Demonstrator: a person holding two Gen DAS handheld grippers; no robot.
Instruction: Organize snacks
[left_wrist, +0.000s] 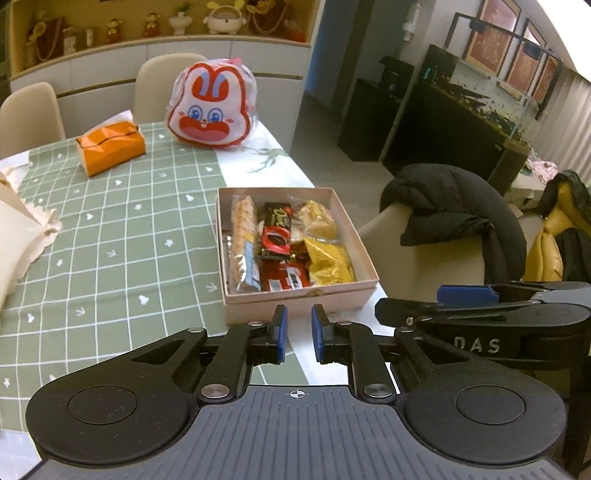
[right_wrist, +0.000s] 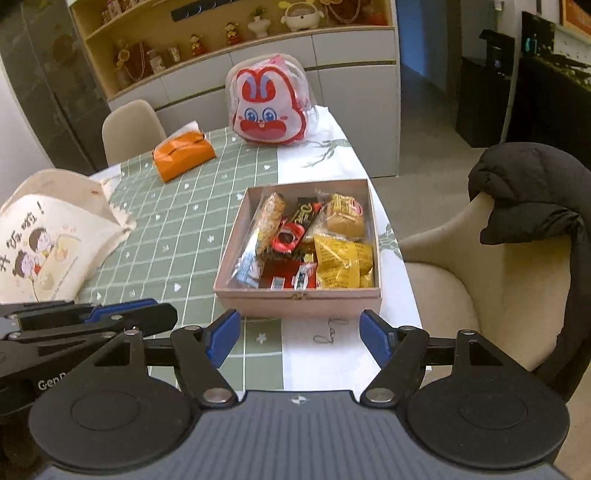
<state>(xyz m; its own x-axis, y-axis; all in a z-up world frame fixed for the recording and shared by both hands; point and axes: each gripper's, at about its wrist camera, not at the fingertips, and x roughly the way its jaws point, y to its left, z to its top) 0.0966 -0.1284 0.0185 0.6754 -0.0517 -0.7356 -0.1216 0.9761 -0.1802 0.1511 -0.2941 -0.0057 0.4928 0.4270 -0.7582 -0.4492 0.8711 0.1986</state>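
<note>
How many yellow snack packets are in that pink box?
1 clearly yellow packet, in the near right corner of the pink box. Behind it lies a clear wrapper holding golden pastries, not a yellow pack. Others may be hidden underneath the pile.

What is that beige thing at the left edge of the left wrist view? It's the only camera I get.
Observer: A cloth tote bag. The right wrist view shows its front, printed with two cartoon children and some writing.
Operator: And that black thing at my right edge?
Observer: The right gripper, wide open and empty, just short of the pink box.
Operator: Any detail on the far snack that I'm missing?
Observer: The bun packet has a red oval label near its top.
</note>
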